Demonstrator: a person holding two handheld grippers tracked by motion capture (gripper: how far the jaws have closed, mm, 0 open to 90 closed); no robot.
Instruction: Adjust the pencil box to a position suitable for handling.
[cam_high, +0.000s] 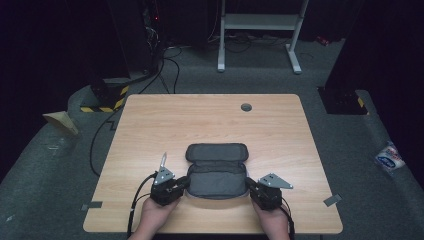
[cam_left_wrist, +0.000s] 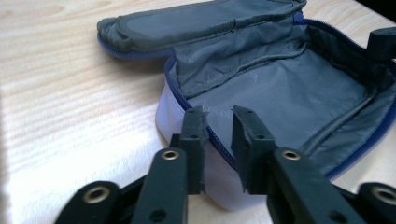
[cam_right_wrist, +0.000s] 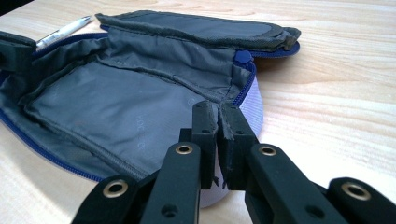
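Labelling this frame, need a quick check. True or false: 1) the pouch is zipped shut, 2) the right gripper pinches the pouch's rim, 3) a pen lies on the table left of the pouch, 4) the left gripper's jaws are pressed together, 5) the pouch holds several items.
1) False. The pouch lies unzipped, its lid folded back.
2) True. The right gripper has its jaws together on the rim by the zip.
3) True. The pen lies on the table, just beyond the left gripper.
4) False. The left gripper shows a gap between its jaws, straddling the rim.
5) False. The grey lining is bare.
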